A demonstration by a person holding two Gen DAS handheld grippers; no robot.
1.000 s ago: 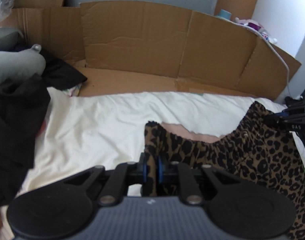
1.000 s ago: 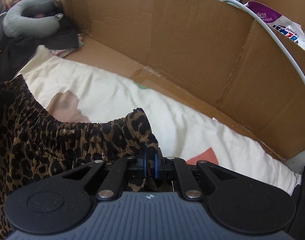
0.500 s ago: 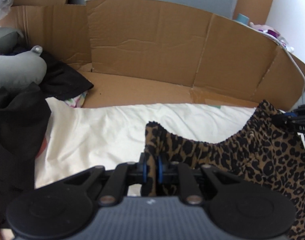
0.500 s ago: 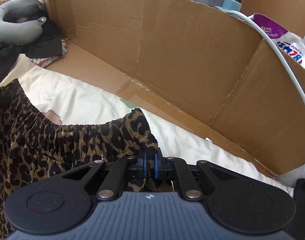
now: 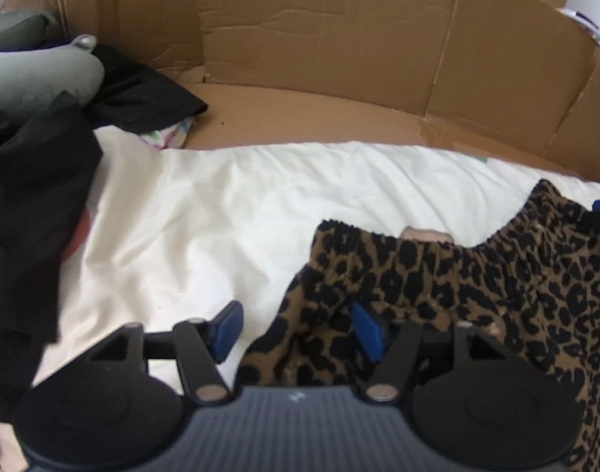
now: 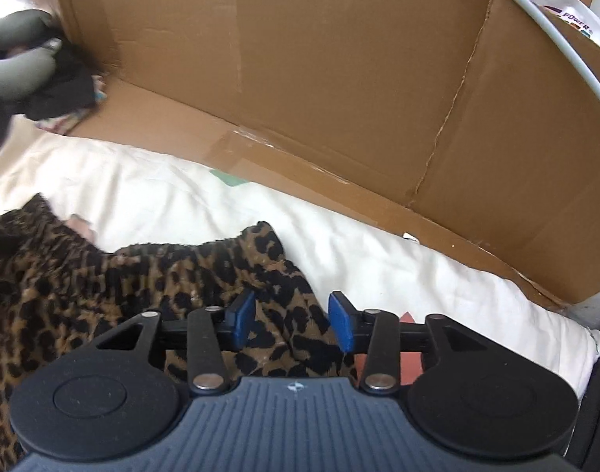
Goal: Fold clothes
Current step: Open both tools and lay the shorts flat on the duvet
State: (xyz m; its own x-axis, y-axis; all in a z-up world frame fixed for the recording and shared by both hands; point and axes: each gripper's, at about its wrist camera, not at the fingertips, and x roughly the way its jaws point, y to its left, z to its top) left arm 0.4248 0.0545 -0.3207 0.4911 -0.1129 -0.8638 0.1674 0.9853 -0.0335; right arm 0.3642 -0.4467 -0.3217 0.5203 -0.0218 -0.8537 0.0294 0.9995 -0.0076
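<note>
**Q:** What has just changed?

**Me:** A second ago both of my tools were pinched shut on the gathered waistband of the brown-and-black leopard-print garment (image 5: 477,275). Now the jaws of my left hand-held gripper (image 5: 296,330) are opening. One blue pad (image 5: 225,330) stands clear over the bedding, the other sits against the cloth, and nothing is pressed between them. My right hand-held gripper (image 6: 292,322) is opening too, with the waistband corner lying loose between its pads.

**Q:** What does that mean for the fold?

**Me:** I judge that I have set the waistband down and am letting go. The garment lies on the cream-white bed sheet (image 5: 241,216), waistband toward the brown cardboard wall (image 5: 339,39), the rest running back under my tools. Whether the fold sits square I cannot tell, as most of the cloth is out of view.

**Q:** Count what is there.

**Me:** One leopard garment, seen from both sides. Two hand-held grippers, each with two blue pads. One cream sheet with a pale pink patch (image 5: 426,234) showing above the waistband. At the far left, a heap of black cloth (image 5: 32,204), how many pieces I cannot say, and one grey-green padded cushion (image 5: 36,78). One white curved tube (image 6: 536,35) and one purple-and-white bag (image 6: 567,11) beyond the cardboard on my right.
</note>
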